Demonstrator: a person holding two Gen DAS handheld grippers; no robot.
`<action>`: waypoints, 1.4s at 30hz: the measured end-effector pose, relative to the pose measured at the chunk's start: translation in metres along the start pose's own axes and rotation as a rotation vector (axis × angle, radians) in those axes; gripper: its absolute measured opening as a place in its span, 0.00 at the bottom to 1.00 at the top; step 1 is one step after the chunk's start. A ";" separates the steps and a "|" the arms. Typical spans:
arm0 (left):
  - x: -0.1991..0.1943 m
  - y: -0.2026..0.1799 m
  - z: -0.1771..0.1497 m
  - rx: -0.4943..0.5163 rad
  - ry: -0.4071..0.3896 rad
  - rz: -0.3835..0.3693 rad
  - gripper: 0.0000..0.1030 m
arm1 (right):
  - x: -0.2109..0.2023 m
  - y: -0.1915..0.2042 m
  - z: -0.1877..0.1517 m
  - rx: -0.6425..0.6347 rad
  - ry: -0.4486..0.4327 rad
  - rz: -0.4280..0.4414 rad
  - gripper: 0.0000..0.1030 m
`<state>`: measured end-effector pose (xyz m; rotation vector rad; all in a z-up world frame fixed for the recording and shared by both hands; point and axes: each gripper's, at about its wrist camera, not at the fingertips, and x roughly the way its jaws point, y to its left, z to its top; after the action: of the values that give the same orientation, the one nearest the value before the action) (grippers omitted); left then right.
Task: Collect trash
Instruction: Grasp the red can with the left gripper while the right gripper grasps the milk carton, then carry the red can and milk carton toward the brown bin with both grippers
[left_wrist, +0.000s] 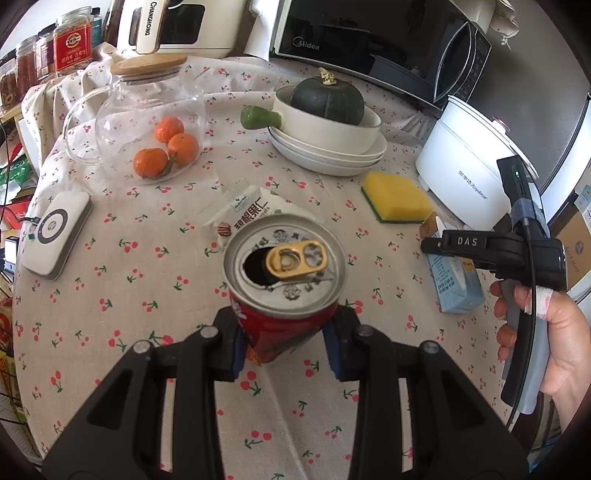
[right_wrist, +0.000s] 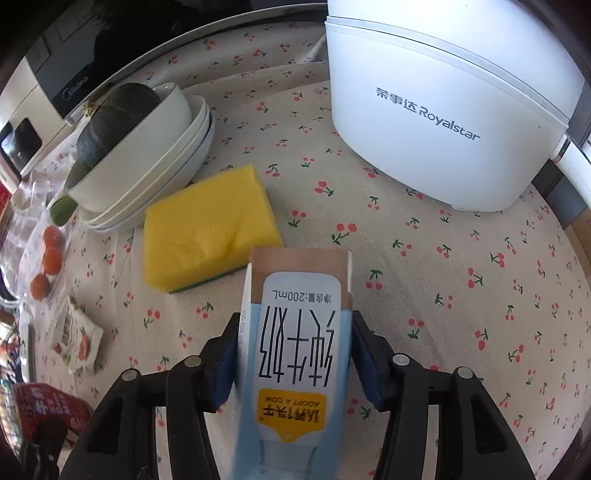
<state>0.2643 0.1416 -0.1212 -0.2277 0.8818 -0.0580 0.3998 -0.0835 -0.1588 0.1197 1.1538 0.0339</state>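
Note:
My left gripper (left_wrist: 282, 341) is shut on an opened red drink can (left_wrist: 286, 288) with a gold pull tab, held over the cherry-print tablecloth. My right gripper (right_wrist: 295, 354) is shut on a light blue 200 mL milk carton (right_wrist: 295, 354); both also show in the left wrist view, the carton (left_wrist: 456, 284) at the right. A torn white snack wrapper (left_wrist: 245, 214) lies on the cloth just beyond the can; it also shows in the right wrist view (right_wrist: 75, 338). The red can shows at the lower left of the right wrist view (right_wrist: 48, 410).
A yellow sponge (right_wrist: 208, 227) lies beyond the carton. Stacked white bowls with a dark green squash (left_wrist: 327, 101), a white Royalstar cooker (right_wrist: 447, 107), a glass jar with oranges (left_wrist: 162, 147), a white charger pad (left_wrist: 57, 232) and a microwave (left_wrist: 369, 40) ring the table.

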 end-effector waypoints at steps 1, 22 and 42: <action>-0.004 -0.001 -0.001 -0.002 0.001 -0.001 0.35 | -0.002 -0.002 -0.005 -0.031 0.014 0.018 0.52; -0.095 -0.051 -0.057 0.078 0.027 -0.011 0.35 | -0.123 -0.056 -0.108 -0.165 0.017 0.093 0.50; -0.140 -0.129 -0.128 0.154 0.036 -0.158 0.35 | -0.232 -0.153 -0.220 -0.109 -0.166 0.072 0.51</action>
<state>0.0818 0.0140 -0.0653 -0.1525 0.8898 -0.2770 0.0992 -0.2388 -0.0530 0.0661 0.9794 0.1478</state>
